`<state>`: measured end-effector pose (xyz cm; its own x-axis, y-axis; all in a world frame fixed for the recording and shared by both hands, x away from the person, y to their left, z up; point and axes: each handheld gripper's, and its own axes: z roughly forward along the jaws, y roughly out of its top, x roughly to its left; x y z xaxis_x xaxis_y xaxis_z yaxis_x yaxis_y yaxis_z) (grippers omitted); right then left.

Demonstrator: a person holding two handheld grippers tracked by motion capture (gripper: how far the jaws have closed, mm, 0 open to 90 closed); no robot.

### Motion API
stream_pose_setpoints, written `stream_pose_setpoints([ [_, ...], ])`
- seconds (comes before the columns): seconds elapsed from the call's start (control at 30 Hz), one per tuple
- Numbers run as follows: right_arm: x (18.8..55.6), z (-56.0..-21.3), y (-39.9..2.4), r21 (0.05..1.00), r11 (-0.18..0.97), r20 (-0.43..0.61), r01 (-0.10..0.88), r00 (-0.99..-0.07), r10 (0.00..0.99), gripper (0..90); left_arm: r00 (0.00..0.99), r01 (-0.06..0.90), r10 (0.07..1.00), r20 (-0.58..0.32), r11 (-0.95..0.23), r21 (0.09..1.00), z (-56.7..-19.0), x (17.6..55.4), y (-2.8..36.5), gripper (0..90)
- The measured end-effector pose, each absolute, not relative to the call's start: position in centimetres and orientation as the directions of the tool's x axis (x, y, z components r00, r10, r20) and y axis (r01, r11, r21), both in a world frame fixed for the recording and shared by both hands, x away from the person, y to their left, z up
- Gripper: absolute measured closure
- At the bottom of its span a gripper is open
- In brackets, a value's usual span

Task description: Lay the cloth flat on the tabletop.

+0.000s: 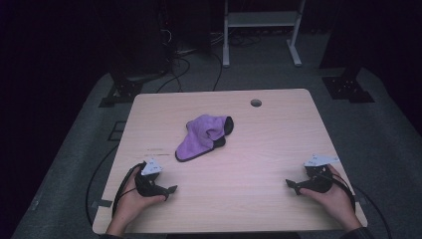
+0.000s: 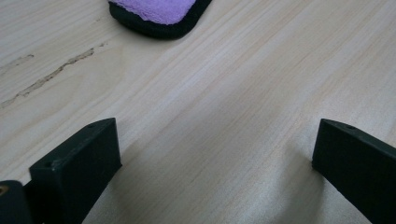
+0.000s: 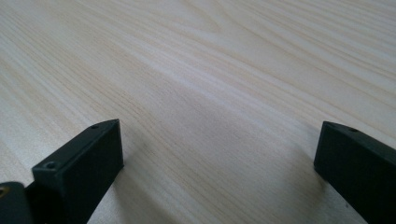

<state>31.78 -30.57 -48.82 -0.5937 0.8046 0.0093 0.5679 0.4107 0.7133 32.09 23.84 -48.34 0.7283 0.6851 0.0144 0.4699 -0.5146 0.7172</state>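
A crumpled purple cloth (image 1: 204,137) with a black edge lies near the middle of the light wooden table (image 1: 259,149). Its near corner (image 2: 159,14) shows at the top of the left gripper view. My left gripper (image 1: 170,191) rests low on the table at the front left, a short way in front of the cloth and apart from it. Its jaws stand wide open over bare wood (image 2: 215,154). At the front right my right gripper (image 1: 290,185) rests the same way, jaws wide open with nothing between them (image 3: 219,154).
A round cable hole (image 1: 256,103) sits near the table's far edge. A scratch mark (image 2: 51,77) runs across the wood left of the cloth. Beyond the table are cables, stand feet (image 1: 348,89) and a white frame (image 1: 261,30) on grey floor.
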Motion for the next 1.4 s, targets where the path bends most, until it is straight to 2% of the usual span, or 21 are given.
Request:
stream_pose_setpoints([
  [0.13, 31.7, -48.8, -30.6, 0.714, 0.409, 0.01, 0.569, -0.592, 0.806, 0.5, 0.715, 0.473, 0.698, 0.015, -0.5, 0.725, -48.3, 32.1, 24.0, 3.3],
  [0.27, 31.7, -48.8, -30.6, 0.713, 0.409, 0.011, 0.569, -0.593, 0.805, 0.5, 0.713, 0.463, 0.701, 0.015, -0.487, 0.74, -48.2, 31.9, 24.2, 14.7],
  [0.37, 31.7, -48.8, -30.6, 0.714, 0.41, 0.01, 0.568, -0.593, 0.805, 0.5, 0.708, 0.462, 0.707, 0.014, -0.477, 0.747, -48.2, 31.9, 24.3, 18.8],
  [0.4, 31.8, -48.8, -30.6, 0.714, 0.41, 0.01, 0.568, -0.594, 0.804, 0.5, 0.706, 0.462, 0.708, 0.011, -0.473, 0.751, -48.1, 31.9, 24.5, 26.3],
  [0.5, 31.8, -48.8, -30.7, 0.714, 0.412, 0.01, 0.566, -0.596, 0.803, 0.5, 0.702, 0.464, 0.713, 0.008, -0.466, 0.753, -48.0, 31.9, 24.5, 34.2],
  [0.7, 31.9, -48.8, -30.8, 0.713, 0.416, 0.01, 0.565, -0.602, 0.799, 0.5, 0.705, 0.449, 0.709, 0.012, -0.46, 0.766, -47.3, 32.3, 24.1, 40.4],
  [0.73, 32.0, -48.8, -30.8, 0.713, 0.419, 0.008, 0.562, -0.605, 0.796, 0.5, 0.712, 0.441, 0.702, 0.016, -0.465, 0.768, -47.0, 32.4, 23.9, 43.9],
  [0.93, 32.1, -48.8, -30.8, 0.713, 0.421, 0.008, 0.56, -0.607, 0.795, 0.5, 0.703, 0.442, 0.712, 0.005, -0.442, 0.78, -45.9, 33.3, 23.0, 47.1],
  [1.4, 32.2, -48.8, -30.9, 0.713, 0.425, 0.006, 0.558, -0.611, 0.792, 0.5, 0.725, 0.392, 0.689, 0.009, -0.424, 0.816, -43.7, 36.8, 19.1, 46.3],
])
